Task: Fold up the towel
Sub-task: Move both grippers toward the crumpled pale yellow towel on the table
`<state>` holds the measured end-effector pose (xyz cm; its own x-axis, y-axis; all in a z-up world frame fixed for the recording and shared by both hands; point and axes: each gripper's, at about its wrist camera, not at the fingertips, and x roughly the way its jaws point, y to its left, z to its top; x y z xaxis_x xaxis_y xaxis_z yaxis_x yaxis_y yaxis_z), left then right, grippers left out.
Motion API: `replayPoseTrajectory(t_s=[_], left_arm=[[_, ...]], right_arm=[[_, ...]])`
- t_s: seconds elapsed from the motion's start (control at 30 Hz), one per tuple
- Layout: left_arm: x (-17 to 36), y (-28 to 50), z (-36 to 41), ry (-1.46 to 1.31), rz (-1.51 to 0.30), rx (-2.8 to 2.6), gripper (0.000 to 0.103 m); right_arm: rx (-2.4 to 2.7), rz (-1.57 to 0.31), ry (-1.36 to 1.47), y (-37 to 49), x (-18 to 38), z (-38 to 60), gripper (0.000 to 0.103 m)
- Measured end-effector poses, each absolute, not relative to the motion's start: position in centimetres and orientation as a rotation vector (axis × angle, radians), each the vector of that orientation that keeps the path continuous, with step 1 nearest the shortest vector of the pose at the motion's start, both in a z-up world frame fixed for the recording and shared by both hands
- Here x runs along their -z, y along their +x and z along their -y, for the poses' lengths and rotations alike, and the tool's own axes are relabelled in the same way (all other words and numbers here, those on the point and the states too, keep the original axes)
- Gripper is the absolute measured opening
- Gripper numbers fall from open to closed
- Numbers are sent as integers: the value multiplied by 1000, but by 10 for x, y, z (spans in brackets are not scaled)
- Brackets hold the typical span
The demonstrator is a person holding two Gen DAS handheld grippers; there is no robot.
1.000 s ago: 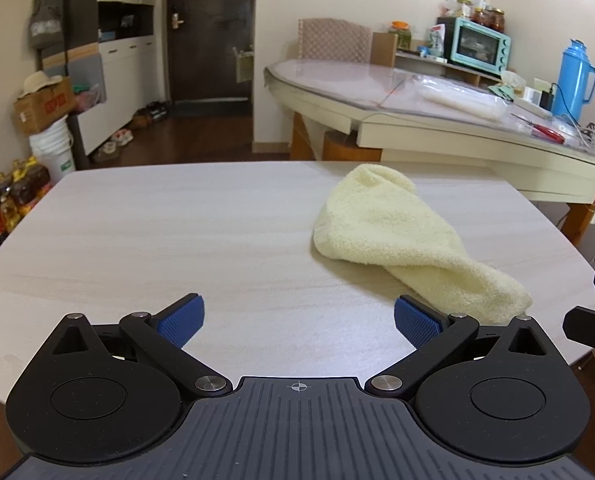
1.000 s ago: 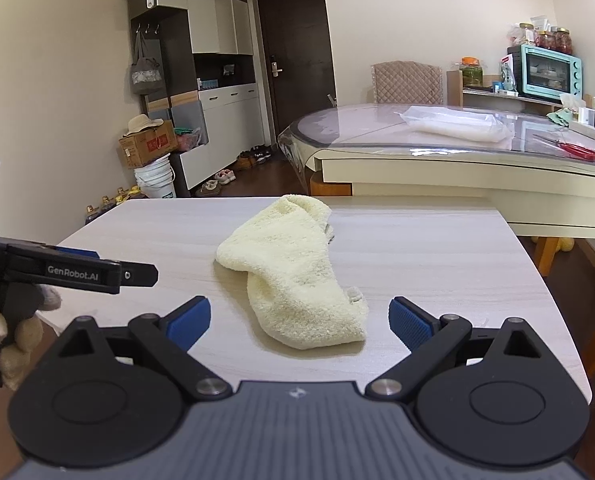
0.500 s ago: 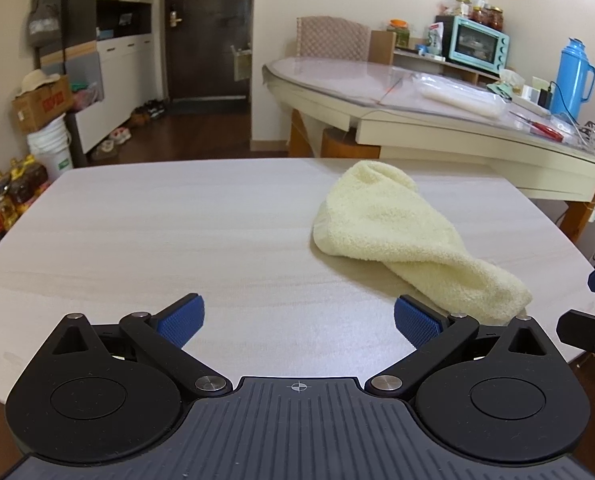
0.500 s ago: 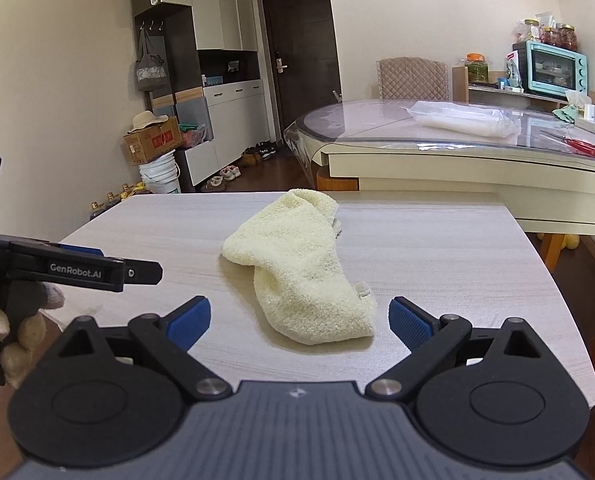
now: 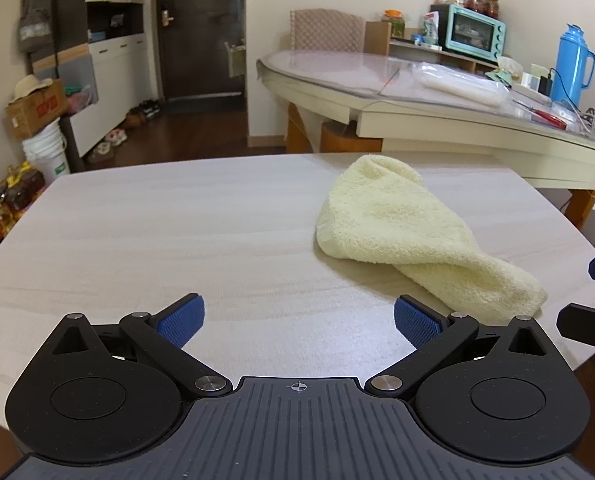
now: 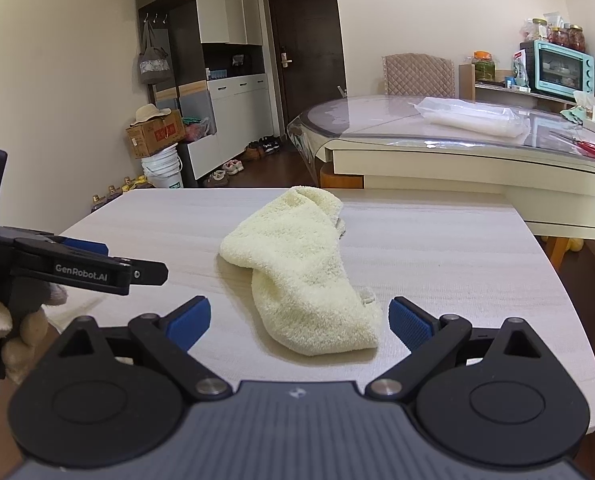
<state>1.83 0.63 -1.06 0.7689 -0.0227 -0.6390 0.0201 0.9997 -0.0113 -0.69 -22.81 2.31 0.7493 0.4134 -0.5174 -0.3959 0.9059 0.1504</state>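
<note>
Towel lies crumpled on pale wood-grain table.

Towel lies on table, before both grippers.

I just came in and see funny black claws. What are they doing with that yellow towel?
A person holds a claw in each hand. The left gripper and right gripper are both open and empty, above the near edge of the table. The towel lies crumpled there, not folded or touched yet.
</note>
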Motion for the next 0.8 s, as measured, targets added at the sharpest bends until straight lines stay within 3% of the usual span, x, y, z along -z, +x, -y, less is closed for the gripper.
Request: replayPoseTrajectory(t_s=[0.37, 0.8], left_arm=[[22, 41, -27, 16, -720, 53, 103], [36, 72, -38, 90, -746, 143, 103]], right_arm=[[-490, -582, -68, 14, -17, 211, 84], [-572, -576, -292, 50, -2, 160, 50]])
